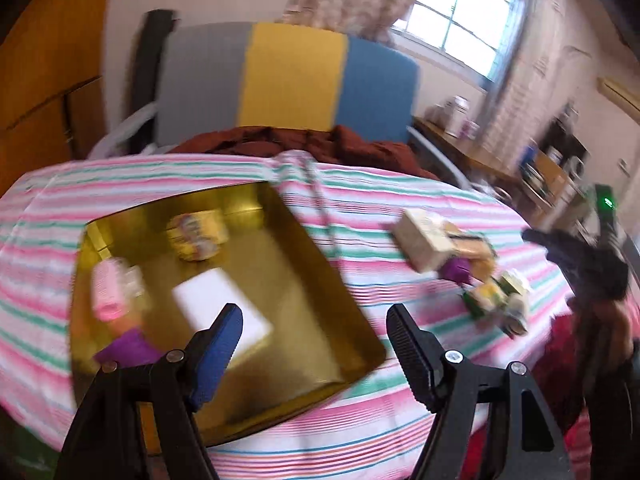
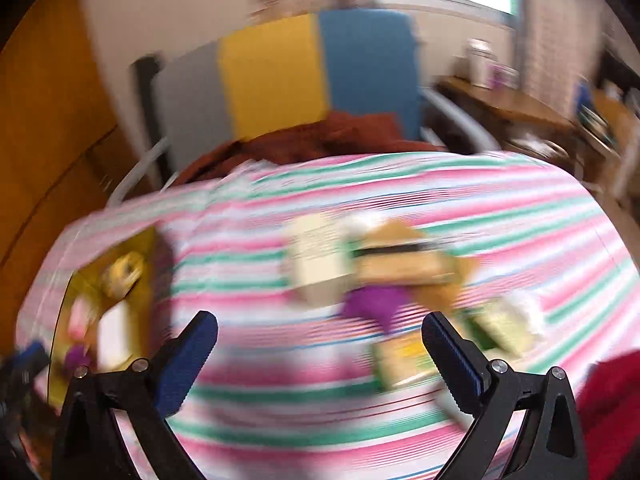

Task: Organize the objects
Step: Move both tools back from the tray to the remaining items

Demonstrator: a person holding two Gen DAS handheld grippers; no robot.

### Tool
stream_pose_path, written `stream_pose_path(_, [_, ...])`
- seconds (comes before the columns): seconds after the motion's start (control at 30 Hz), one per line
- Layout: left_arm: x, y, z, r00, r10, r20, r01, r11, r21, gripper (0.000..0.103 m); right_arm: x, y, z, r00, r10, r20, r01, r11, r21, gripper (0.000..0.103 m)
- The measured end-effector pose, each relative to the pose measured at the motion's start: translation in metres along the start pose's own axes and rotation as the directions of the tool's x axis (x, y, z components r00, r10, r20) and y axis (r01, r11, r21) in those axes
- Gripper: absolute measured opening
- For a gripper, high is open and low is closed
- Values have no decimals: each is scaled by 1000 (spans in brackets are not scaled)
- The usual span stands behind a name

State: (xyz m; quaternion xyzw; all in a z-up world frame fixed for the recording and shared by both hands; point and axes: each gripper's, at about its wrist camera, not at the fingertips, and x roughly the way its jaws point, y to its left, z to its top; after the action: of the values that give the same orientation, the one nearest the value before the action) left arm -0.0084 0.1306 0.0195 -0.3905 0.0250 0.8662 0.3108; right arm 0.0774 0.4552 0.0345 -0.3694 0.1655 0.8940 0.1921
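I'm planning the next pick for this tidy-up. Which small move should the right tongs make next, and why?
Probably lower the right tongs, open and empty, onto the purple item just ahead. It lies loose on the striped cloth with the cream box, while the gold tray already holds several items. The view is blurred, so its exact shape is unclear.

Bright daylight comes from a window [image 1: 456, 12], which is overexposed to white. Motion blur smears both fisheye views, heaviest in the right wrist view across the striped cloth [image 2: 320, 400]. Straight lines bow away from the window, and corners darken to black.
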Motion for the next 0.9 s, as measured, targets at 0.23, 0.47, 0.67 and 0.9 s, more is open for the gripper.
stream_pose_path(0.23, [35,-84,3,993,-92,-77,109,961,253,75,10,-135,-1,997,-69,34,51,921,386,103])
stream_pose_path(0.47, [84,-176,-3,954,-233,-188,297,815,498,72,9,-173,-9,988,83,129,-142,809,570,103])
stream_pose_path(0.67, [127,-233,0,915,-284,-285,402,688,604,65,8,-175,-11,974,143,174,-219,784,581,103])
stream_pose_path(0.9, [178,-265,0,895,-257,-365,443,606,660,63,10,-175,-15,959,206,196,-282,766,577,103])
